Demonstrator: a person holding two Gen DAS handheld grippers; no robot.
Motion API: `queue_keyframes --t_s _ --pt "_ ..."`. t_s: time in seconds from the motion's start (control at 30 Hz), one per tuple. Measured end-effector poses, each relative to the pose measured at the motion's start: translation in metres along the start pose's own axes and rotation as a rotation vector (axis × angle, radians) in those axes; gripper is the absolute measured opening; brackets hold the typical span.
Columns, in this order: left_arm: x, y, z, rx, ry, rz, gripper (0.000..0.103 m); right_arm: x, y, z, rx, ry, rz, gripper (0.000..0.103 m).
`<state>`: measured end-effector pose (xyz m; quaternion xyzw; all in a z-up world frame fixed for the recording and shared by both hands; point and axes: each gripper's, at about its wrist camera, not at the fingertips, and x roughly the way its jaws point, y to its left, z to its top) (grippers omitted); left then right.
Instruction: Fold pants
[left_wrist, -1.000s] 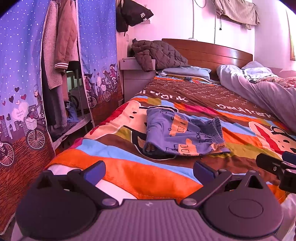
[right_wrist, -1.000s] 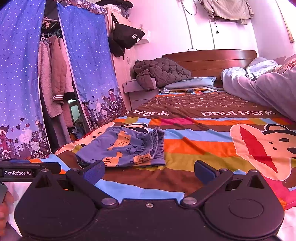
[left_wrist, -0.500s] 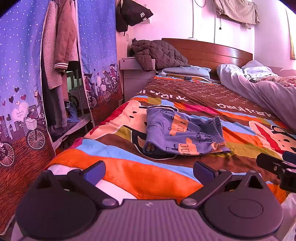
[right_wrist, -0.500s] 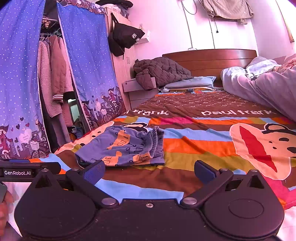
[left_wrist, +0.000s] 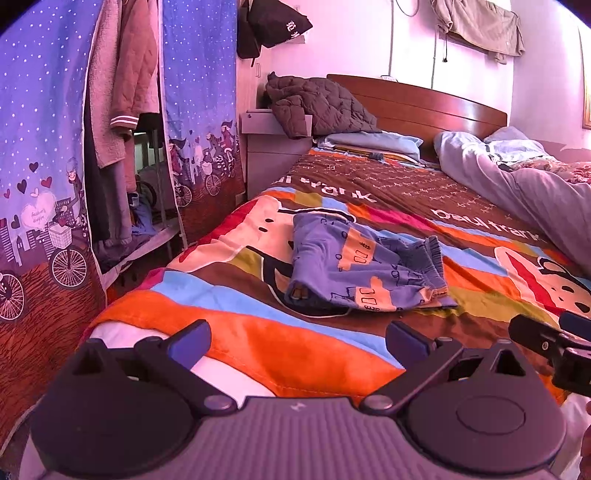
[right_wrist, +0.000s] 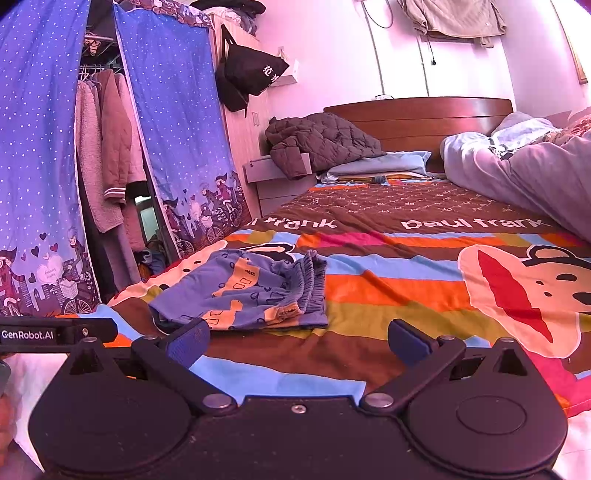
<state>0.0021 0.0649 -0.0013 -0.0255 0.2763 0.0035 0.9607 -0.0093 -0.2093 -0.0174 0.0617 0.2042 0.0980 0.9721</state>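
Observation:
Small blue pants (left_wrist: 364, 271) with orange patches lie folded in a compact bundle on the striped bedspread (left_wrist: 229, 295), elastic waistband toward the right. The same pants (right_wrist: 247, 291) show in the right wrist view, left of centre. My left gripper (left_wrist: 297, 338) is open near the bed's foot, well short of the pants, nothing between its fingers. My right gripper (right_wrist: 297, 338) is also open and empty, just in front of the pants. The right gripper's side (left_wrist: 554, 343) shows at the right edge of the left wrist view.
A blue curtained wardrobe (left_wrist: 44, 166) with hanging coats stands left of the bed. A brown quilted jacket (left_wrist: 317, 103) lies on the nightstand by the wooden headboard (left_wrist: 424, 107). A crumpled grey duvet (left_wrist: 524, 195) fills the bed's far right.

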Motion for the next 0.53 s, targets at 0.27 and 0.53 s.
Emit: queue_keyframes --t_s 0.27,0.53 --pt "-0.0011 -0.0001 0.0007 0.001 -0.003 -0.001 0.103 0.0 0.0001 0.0003 0.0 0.0 0.0 0.102" --pt "-0.0009 0.0 0.0008 0.001 -0.003 -0.001 0.103 0.0006 0.0003 -0.0006 -0.001 0.001 -0.001 0.102"
